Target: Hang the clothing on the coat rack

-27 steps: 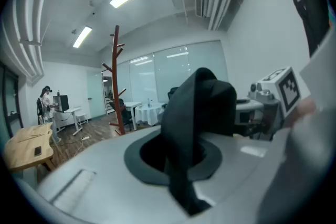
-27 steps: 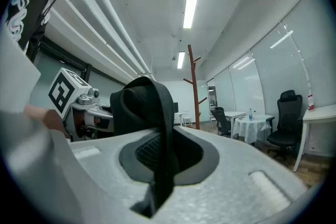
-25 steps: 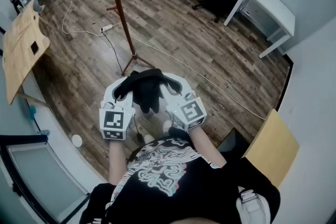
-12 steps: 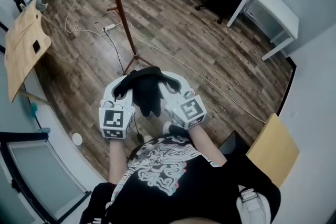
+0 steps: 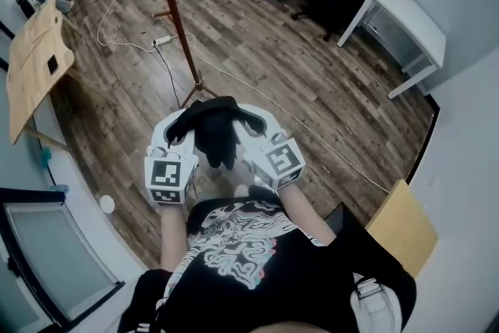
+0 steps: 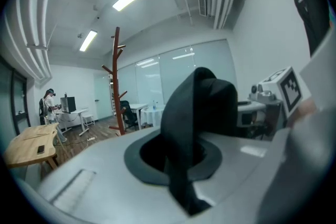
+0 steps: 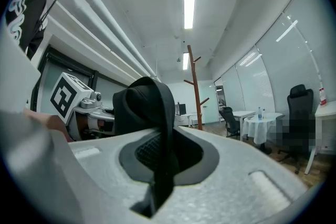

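Jointly, clothing: left tool, right tool

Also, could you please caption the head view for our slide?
Left tool and right tool hold a black fabric garment near the reddish-brown wooden coat rack.

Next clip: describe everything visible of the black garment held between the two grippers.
The black soft-fabric garment is bunched and limp, slung between both grippers in front of the person. The left gripper is shut on one fold, the right gripper on another; a loose end dangles from the middle. It is not yet on the red-brown wooden coat rack.
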`<state>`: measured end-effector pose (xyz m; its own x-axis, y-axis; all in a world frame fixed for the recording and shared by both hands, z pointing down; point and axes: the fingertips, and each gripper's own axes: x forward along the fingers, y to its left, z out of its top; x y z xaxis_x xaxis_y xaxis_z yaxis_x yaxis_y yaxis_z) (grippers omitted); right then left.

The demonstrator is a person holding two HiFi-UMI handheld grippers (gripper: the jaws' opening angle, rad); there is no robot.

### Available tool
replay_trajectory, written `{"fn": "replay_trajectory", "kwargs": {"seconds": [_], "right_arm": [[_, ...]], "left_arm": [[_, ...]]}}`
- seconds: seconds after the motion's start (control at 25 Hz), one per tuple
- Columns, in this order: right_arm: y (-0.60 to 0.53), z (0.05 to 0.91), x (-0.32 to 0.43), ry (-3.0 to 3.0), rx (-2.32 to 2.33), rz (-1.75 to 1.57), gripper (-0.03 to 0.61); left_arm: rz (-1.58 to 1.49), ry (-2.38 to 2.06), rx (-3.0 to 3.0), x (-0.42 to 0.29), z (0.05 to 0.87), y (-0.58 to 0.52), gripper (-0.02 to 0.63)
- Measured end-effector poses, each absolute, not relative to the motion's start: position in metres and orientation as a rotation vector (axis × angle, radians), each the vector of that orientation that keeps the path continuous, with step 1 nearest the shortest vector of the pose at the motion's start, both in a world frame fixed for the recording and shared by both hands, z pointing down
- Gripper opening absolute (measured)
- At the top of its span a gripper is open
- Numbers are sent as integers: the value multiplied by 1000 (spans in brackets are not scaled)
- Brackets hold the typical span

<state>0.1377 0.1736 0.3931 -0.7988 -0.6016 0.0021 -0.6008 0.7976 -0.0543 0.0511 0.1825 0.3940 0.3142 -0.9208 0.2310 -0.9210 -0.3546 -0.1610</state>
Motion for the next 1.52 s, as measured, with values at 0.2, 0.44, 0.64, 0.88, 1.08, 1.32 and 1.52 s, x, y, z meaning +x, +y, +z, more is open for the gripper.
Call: {"fn": "replay_trajectory", "kwargs": {"seconds": [0.2,0.44,0.64,0.88,1.08,1.32,1.52], "right_arm": [[161,393,141,2946,-998,-82,23],[133,397,140,2923,-1031,-98,23],[99,406,126,2916,-1029,-116,23],[35,406,109,2893,-1079,-155,23],[-17,409,82,2883,-1098,-188,23],[-61,417,47,2885,-1081,-216,23],[-99,420,26,2880,-1115,-213,23]], "left_arm": [[452,-1765,2548,57,399,177,6],[485,-1748,2567,54,405,150,6],[488,-1723,2584,40,412,110,6],[511,-1662,2641,25,412,52,6],[521,-1637,2659,-5,411,2,6],[511,-1613,2649,-35,416,-48,6],[495,-1610,2651,-63,418,-85,6]]}}
